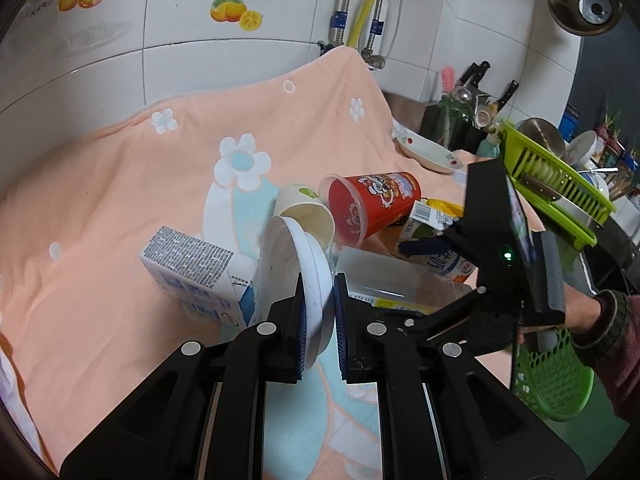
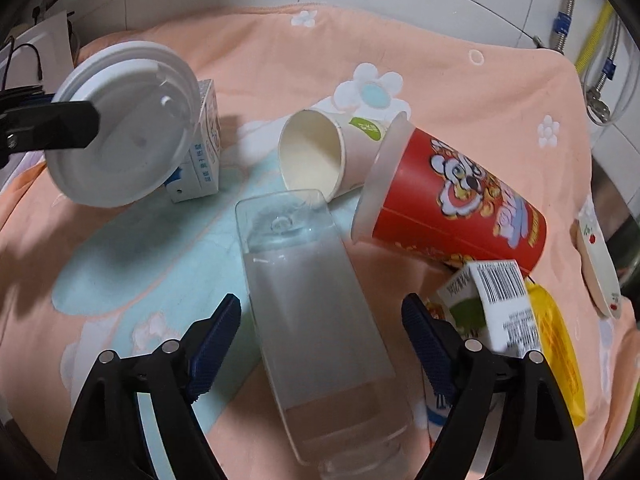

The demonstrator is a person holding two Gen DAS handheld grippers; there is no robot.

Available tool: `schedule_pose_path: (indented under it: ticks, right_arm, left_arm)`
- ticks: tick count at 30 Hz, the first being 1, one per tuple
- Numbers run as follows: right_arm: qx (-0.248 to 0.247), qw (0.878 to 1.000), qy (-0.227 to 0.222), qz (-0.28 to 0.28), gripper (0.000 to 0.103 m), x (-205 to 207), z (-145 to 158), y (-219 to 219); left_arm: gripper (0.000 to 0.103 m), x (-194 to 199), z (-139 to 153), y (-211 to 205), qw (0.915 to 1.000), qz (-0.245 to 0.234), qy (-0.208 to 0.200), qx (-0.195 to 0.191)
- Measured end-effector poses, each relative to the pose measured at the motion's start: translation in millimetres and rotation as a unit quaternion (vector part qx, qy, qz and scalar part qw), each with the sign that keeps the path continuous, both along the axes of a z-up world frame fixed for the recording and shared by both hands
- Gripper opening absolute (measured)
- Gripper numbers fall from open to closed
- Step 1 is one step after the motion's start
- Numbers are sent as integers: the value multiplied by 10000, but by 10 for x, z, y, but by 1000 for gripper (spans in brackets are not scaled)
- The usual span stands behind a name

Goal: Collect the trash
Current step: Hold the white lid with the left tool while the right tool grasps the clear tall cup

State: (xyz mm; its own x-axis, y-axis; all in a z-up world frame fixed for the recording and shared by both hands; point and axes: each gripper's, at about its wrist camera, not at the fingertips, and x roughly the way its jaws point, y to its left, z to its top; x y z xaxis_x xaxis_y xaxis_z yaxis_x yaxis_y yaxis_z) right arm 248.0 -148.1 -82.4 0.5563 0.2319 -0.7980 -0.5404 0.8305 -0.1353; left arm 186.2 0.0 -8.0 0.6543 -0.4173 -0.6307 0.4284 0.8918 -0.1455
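The left tool (image 1: 318, 312) is pinching a white plastic lid (image 1: 296, 276) by its rim, holding it on edge above the flowered peach cloth (image 1: 120, 184) covering the table. The right tool (image 2: 320, 344) is standing wide open, its pads straddling a clear plastic cup (image 2: 316, 308) without touching it. That cup is lying on its side in the middle of the cloth, long axis running near to far, base pointing away toward the tipped paper cup (image 2: 320, 156) and mouth toward the camera. Judging by this, the step in hand is picking up the clear cup; the next move calls for lowering and closing gently across its thin walls.
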Motion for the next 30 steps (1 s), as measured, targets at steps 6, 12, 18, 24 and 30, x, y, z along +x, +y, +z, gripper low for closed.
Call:
schedule_pose_path:
  ticks: [6,12,18,24,30]
  right_arm:
    - [41,9999,40,109,79,14,18,61]
    - [20,9998,43,171,77,-8,9,83]
    - [159,9995,86,253,70,-19,43,99]
    - [139,9995,125,245,71,15,0,88]
    - [246,9992,272,150,65,62,-51,50]
  left_arm:
    - [11,-5,-10,18,10000,-2,-1,-41]
    - [11,-6,-7,19,10000,-11,-10,-50]
    - [11,-22,-6,19,10000,-6,-17,-79]
    - [11,-35,8,8,10000,-19,-33,-68]
    - [11,-49,10,0,10000,-35,-28,-70]
